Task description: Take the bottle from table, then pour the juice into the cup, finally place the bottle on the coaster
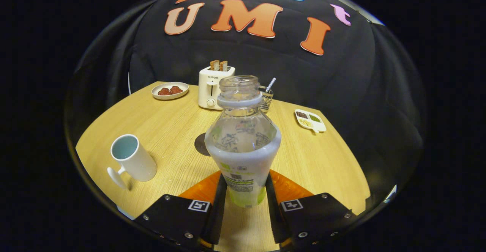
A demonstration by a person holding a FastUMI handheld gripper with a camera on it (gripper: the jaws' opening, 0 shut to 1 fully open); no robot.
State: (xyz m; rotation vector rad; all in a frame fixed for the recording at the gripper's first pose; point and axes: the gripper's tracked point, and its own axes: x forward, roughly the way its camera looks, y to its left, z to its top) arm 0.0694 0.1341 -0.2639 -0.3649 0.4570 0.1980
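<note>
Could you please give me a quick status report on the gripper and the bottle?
Gripper shut on bottle, uncapped, upright. Cup ahead left, coaster partly hidden behind bottle. Nothing between bottle and cup.

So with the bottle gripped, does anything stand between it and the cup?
Nothing visible does. The gripper is shut on the bottle, and only bare table lies between it and the cup. The toaster stands farther back.
</note>
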